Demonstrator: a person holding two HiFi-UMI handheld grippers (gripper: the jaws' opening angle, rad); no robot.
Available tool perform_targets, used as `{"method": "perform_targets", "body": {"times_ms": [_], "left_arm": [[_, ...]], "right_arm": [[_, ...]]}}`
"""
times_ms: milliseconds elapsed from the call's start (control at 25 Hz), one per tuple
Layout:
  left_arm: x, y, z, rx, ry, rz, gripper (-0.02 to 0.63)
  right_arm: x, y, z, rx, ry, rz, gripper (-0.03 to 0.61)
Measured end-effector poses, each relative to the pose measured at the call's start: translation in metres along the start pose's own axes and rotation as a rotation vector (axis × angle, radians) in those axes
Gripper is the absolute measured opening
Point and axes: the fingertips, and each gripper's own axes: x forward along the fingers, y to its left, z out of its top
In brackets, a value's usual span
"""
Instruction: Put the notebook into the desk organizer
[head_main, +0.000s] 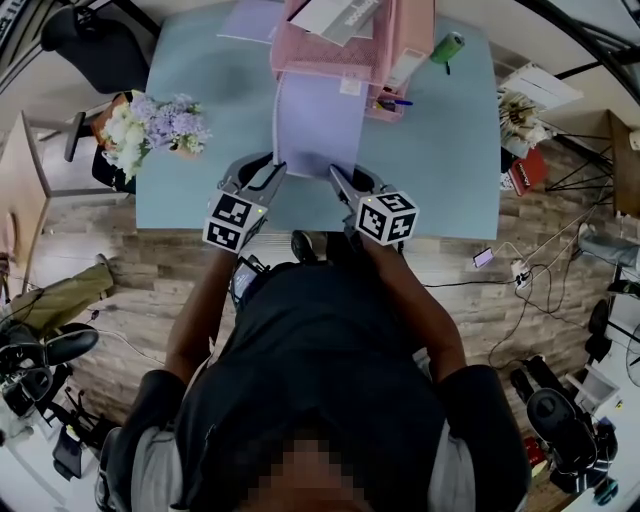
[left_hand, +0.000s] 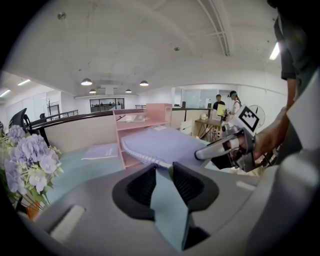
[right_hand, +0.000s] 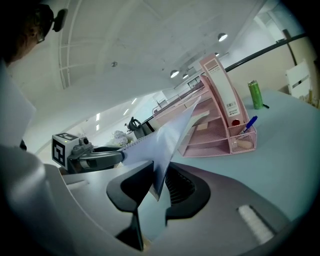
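A lavender spiral notebook (head_main: 318, 125) is held above the light blue table (head_main: 440, 170), its far edge at the pink desk organizer (head_main: 345, 45). My left gripper (head_main: 280, 168) is shut on the notebook's near left corner, and my right gripper (head_main: 335, 172) is shut on its near right corner. In the left gripper view the notebook (left_hand: 160, 142) stretches away from the jaws toward the organizer (left_hand: 137, 132), with the right gripper (left_hand: 220, 149) at its far side. In the right gripper view the notebook (right_hand: 167, 137) stands edge-on between the jaws, the organizer (right_hand: 220, 125) behind it.
A bunch of purple and white flowers (head_main: 150, 130) stands at the table's left edge. A green can (head_main: 447, 47) sits right of the organizer. Pens (head_main: 393, 102) stand in its front cup. Another lavender notebook (head_main: 250, 20) lies at the far left of the table.
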Motion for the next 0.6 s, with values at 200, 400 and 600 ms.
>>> {"method": "perform_targets", "body": {"times_ms": [200,400,600], "left_arm": [[0.010,0.009,0.002,-0.013,0.003,0.004,0.166],[0.020,0.014,0.002,-0.026,0.008,0.006,0.166],[0.031,0.020,0.002,-0.040,0.016,0.004,0.166]], "right_arm": [[0.008,-0.007,0.008,-0.002,0.008,-0.003,0.075],[0.013,-0.015,0.013,0.008,0.017,-0.013,0.075],[0.018,-0.025,0.018,0.021,0.026,-0.023,0.074]]}}
